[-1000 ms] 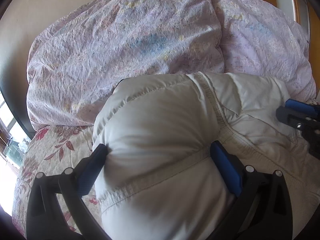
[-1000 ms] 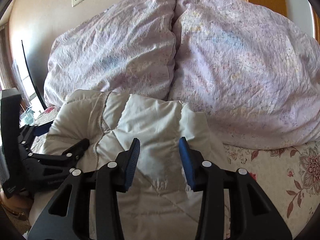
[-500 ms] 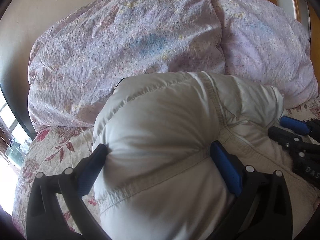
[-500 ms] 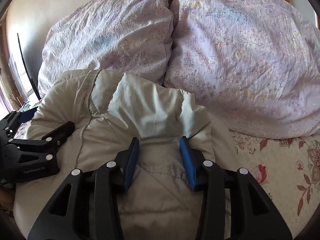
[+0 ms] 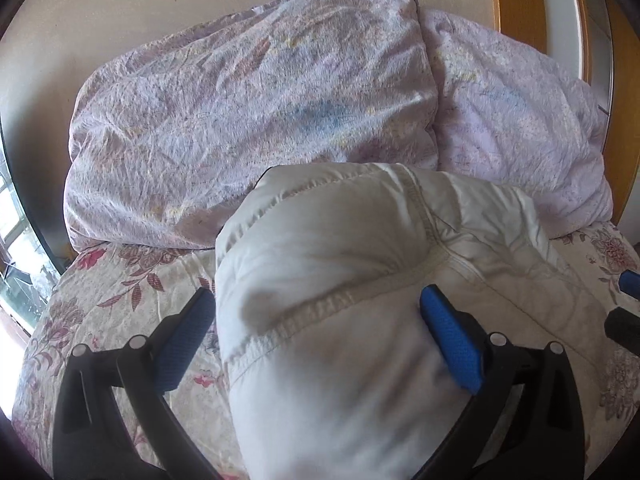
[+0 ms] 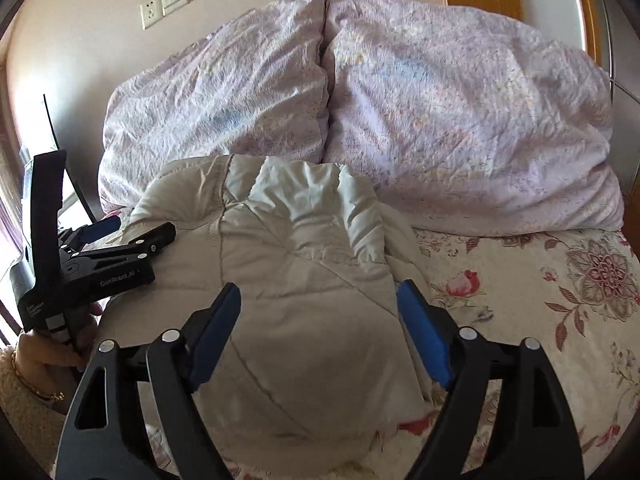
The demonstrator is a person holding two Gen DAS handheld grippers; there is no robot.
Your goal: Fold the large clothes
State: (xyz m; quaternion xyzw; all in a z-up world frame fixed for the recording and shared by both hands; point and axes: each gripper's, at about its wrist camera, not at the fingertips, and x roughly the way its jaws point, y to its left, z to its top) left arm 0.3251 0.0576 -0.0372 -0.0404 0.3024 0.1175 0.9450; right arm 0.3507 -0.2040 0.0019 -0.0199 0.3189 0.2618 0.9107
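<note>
- Jacket [image 6: 296,288], cream and padded, lies bunched on the floral bedspread [image 6: 560,320], its far edge touching the lilac pillows [image 6: 440,120].
- Left gripper [image 5: 316,332] straddles the jacket's left bulge, fingers spread wide.
- Right gripper [image 6: 320,328] hovers spread over its right edge; bare bedspread lies beyond.

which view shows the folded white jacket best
The right wrist view: the padded white jacket shows nearly whole there, a folded bundle on the floral bedspread, both grippers open. The left wrist view sits too close; the jacket bulges between the left gripper's fingers and its lower part runs out of frame.
</note>
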